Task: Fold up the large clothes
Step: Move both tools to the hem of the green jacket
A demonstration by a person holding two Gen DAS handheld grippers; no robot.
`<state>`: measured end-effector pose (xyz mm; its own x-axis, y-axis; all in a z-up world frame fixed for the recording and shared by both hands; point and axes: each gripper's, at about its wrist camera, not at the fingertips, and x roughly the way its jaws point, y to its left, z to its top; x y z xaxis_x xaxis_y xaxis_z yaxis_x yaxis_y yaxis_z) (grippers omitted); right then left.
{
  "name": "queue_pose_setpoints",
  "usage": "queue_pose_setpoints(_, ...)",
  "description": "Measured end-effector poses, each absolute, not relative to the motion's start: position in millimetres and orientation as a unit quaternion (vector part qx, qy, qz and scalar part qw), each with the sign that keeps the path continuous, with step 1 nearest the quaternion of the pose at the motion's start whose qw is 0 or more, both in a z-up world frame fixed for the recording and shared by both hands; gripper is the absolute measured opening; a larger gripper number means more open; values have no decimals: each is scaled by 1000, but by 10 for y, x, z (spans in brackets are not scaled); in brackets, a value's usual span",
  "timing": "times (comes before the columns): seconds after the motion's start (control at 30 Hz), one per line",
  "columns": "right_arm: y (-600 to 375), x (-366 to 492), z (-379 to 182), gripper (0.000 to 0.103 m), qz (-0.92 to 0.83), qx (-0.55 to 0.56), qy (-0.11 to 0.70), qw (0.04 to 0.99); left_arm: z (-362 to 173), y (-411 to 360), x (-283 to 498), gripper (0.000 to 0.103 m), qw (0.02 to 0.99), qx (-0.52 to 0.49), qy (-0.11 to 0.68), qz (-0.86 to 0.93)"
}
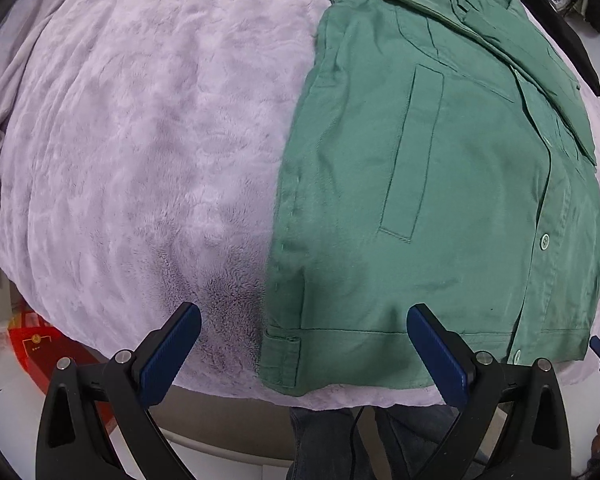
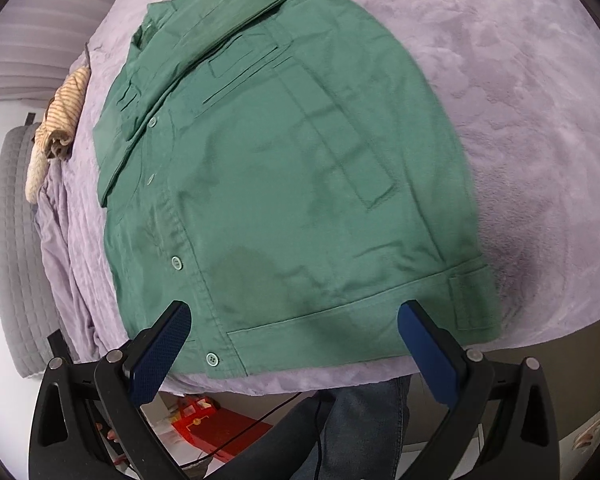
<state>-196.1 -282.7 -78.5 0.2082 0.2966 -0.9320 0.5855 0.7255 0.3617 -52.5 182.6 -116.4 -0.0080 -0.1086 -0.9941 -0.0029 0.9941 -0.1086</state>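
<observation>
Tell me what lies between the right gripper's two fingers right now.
In the right wrist view, the open right gripper frames the green jacket's bottom hem; nothing else lies there.

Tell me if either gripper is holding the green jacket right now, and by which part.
Nothing is held. The left gripper and right gripper are both open above the green jacket's hem.

Left gripper (image 1: pixel 303 330) jaws spread, right gripper (image 2: pixel 294 330) likewise

No text, brand or number is readable; the yellow marks on the red box (image 1: pixel 40 344) at lower left are too small to make out.
</observation>
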Motion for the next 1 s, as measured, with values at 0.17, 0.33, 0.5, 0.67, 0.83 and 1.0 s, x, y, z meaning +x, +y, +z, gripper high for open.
queue_pose_setpoints(0.17,-3185,-2155,-690,103,-169,346,589,711,-1311,1962,-464,103,694,-68,715,-52)
queue_pose_setpoints(0.33,-3545,-2341,-807,103,-212,358,579,701,-1448,1917,-462,103,673,-92,728,-92)
queue_pose_setpoints(0.5,-3545,-2429,-1100,103,-169,417,585,675,-1452,1763,-522,103,660,-93,733,-133)
queue_pose_setpoints(0.67,-3276,-2330,-1145,103,-73,491,549,673,-1443,1666,-561,103,657,-83,735,-145)
queue_pose_setpoints(0.83,-3189,-2258,-1106,103,-34,532,514,673,-1582,1554,-576,103,644,-69,748,-141)
queue_pose_setpoints(1.0,-3251,-2376,-1191,103,-73,524,527,665,-1538,1378,-630,94,663,-12,736,-138)
